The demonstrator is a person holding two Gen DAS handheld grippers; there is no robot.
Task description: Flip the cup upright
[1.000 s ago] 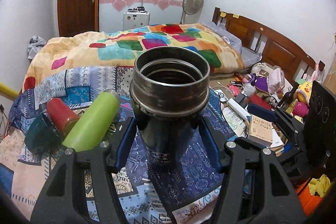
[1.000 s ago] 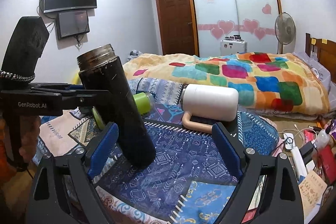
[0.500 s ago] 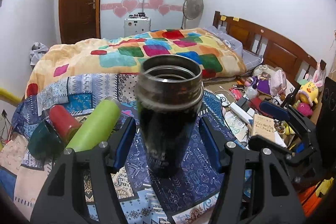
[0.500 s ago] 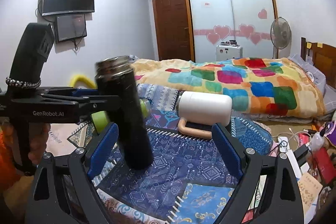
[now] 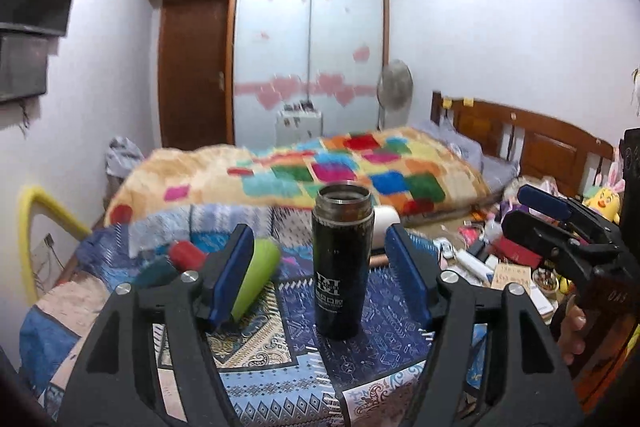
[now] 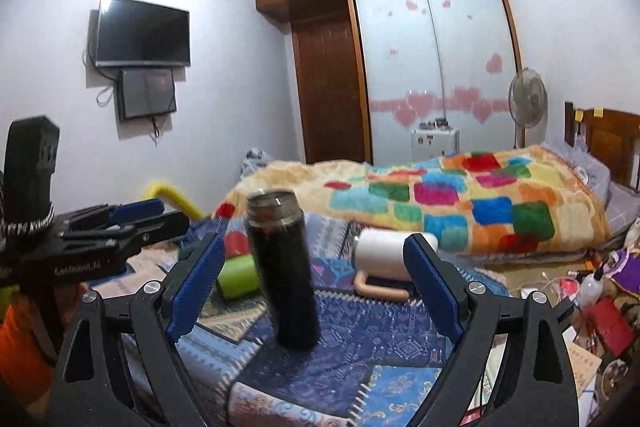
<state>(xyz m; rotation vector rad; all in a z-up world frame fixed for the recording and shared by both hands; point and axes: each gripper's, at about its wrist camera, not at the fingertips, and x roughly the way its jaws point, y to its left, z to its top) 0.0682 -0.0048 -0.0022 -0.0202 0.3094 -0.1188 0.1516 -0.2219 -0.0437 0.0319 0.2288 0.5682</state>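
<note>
The black steel thermos cup (image 5: 342,263) stands mouth-up on the blue patterned quilt (image 5: 384,343), its long axis close to vertical; in the right wrist view (image 6: 284,271) it reads slightly tilted, which may be the lens. It lies straight ahead of the left gripper (image 5: 320,279), framed between the two blue pads, which stand wide apart and clear of its wall on both sides. The right gripper (image 6: 314,285) is likewise spread, holding nothing, and the cup sits ahead and a little toward its left finger. Neither tool touches the cup, and the left appears nearer. Judged from this, the flip looks done, and any coming move is a straight pull-back along the fingers, away from the cup. Around it lie a green bottle (image 5: 256,277), a red cup (image 5: 186,255) and a white handled mug (image 6: 384,255), all on their sides.
</note>
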